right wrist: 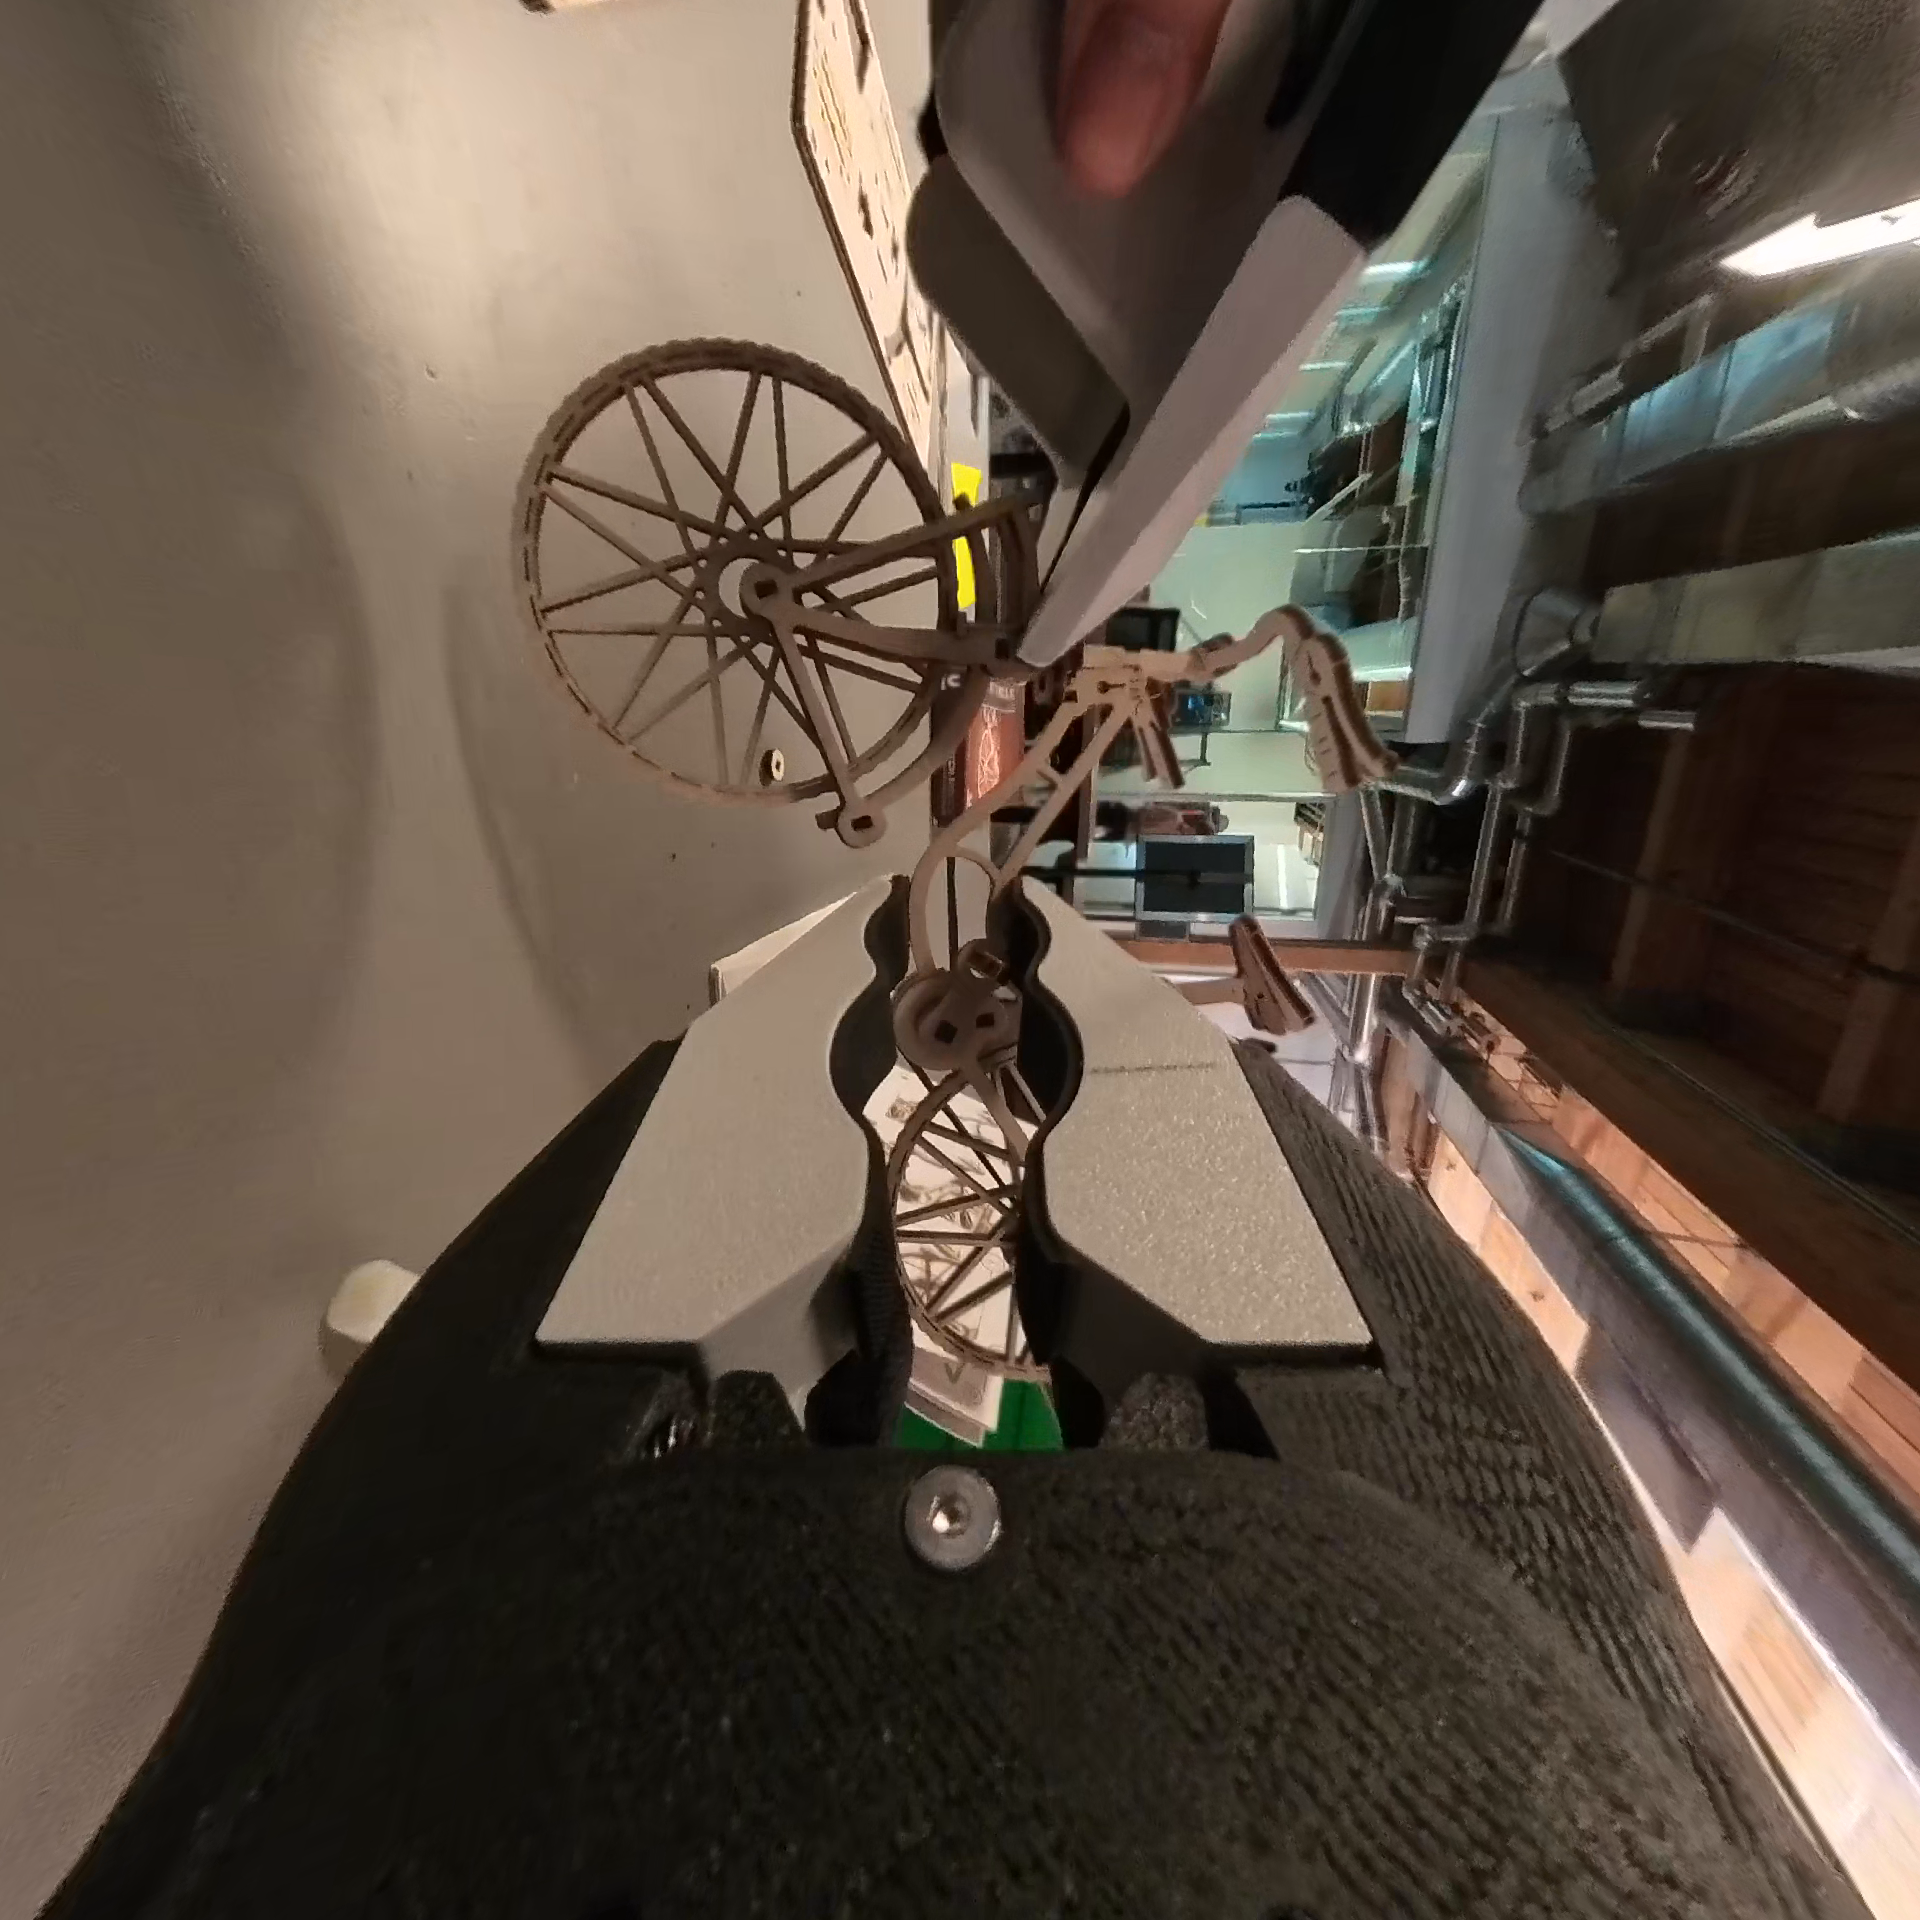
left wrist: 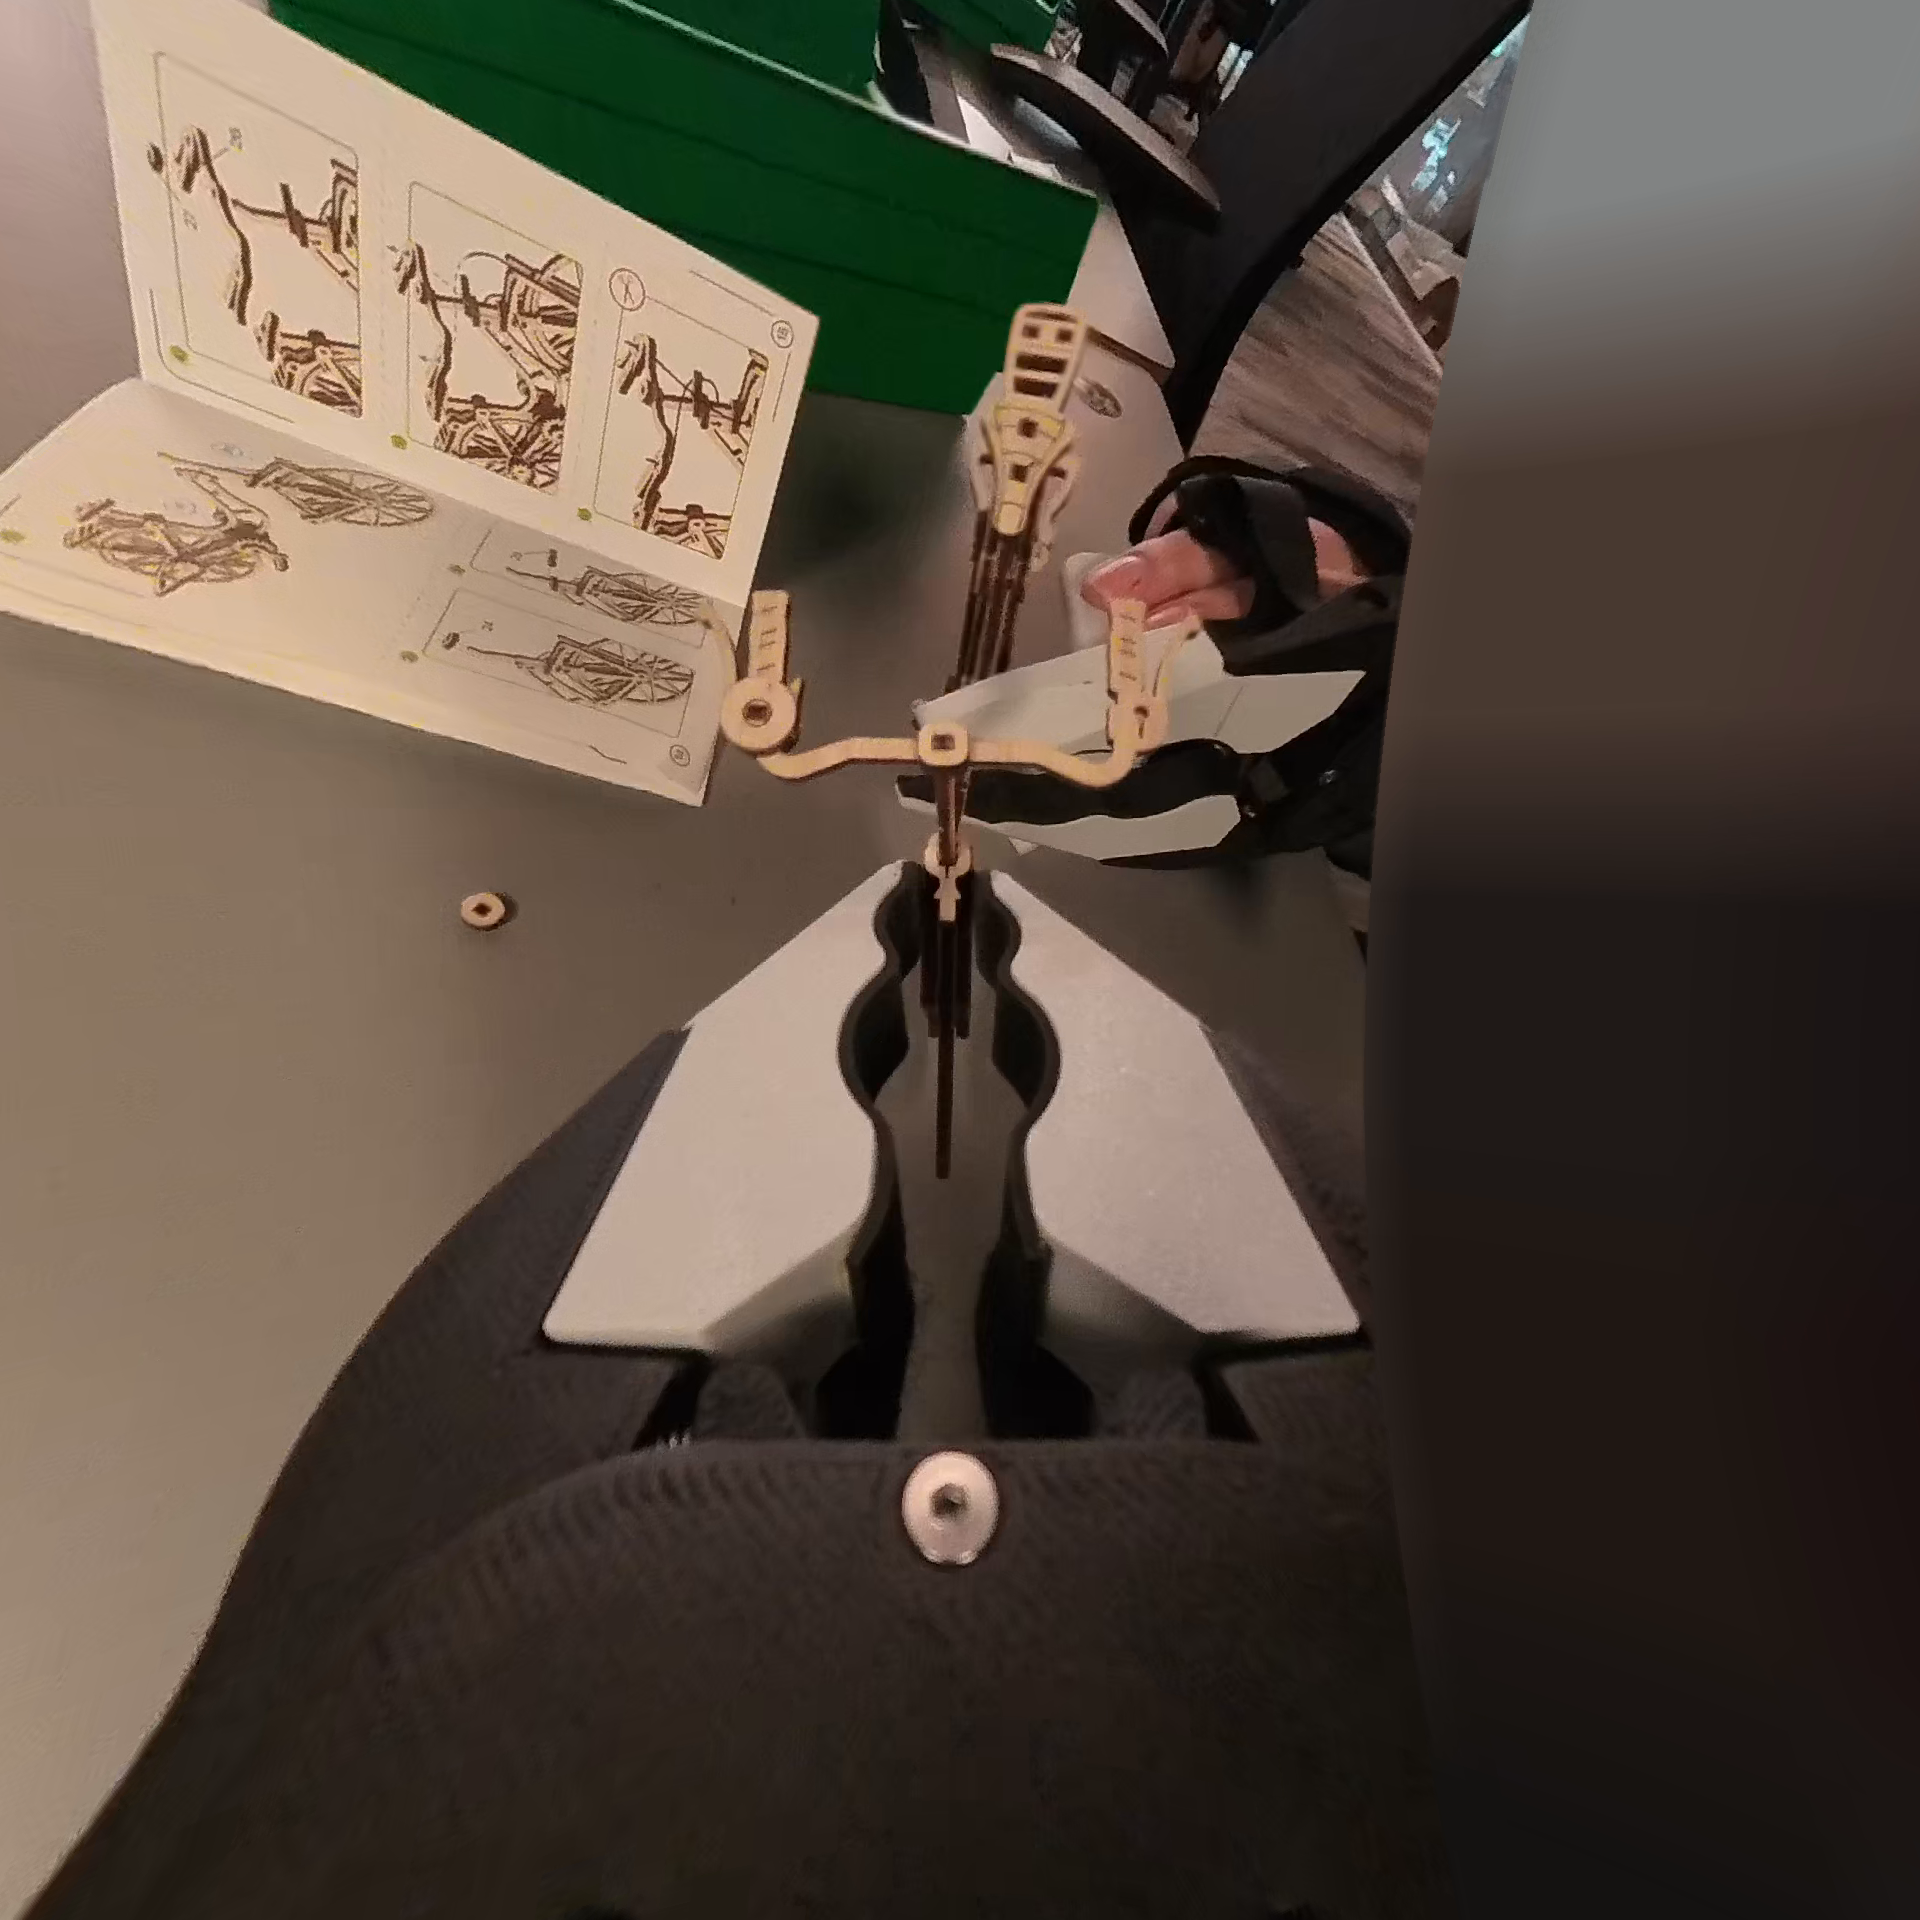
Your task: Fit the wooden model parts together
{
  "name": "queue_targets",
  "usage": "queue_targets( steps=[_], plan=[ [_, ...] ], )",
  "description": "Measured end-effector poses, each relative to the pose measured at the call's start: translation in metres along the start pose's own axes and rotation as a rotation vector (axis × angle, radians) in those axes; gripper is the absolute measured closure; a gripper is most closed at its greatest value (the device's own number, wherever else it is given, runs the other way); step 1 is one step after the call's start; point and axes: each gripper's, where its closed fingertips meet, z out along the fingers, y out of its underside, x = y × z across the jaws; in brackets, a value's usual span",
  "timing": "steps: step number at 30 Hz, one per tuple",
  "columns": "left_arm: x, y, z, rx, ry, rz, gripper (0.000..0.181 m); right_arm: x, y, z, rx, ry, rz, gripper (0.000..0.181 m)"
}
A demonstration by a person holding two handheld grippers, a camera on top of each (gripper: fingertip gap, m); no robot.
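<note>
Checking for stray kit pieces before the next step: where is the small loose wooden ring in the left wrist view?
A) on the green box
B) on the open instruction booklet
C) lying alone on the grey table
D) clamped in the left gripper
C: the small wooden ring lies alone on the bare grey table, below the instruction booklet and left of the left gripper.

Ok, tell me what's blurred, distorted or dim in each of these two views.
Left wrist view: a smooth blurred patch covers the right side; the wooden bicycle model and the instruction booklet are sharp, and the green boxes lean with wide-angle bend. Right wrist view: the scene appears turned sideways, the front wheel is dim against the grey table, and the background shows bright glare.
</note>
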Motion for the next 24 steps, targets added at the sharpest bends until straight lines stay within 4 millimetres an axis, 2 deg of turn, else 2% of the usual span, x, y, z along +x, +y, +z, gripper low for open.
queue_targets(
  steps=[5,9,12,24],
  plan=[
    [-0.0005,0.0026,0.0021,-0.015,-0.018,0.044,0.173,-0.0031,-0.0019,-0.0033,0.055,-0.020,-0.009,0.164],
    [0.0024,0.0032,0.0038,-0.024,-0.015,0.072,0.173,-0.0036,0.0012,-0.0022,0.067,-0.050,0.048,0.165],
    [-0.0027,0.0037,0.0032,-0.025,-0.043,0.061,0.173,-0.0037,-0.0012,-0.0031,0.056,-0.031,-0.002,0.165],
    [0.0011,0.0058,0.0053,-0.026,-0.002,0.047,0.173,-0.0025,0.0034,-0.0017,0.051,-0.016,-0.048,0.165]
  ],
)
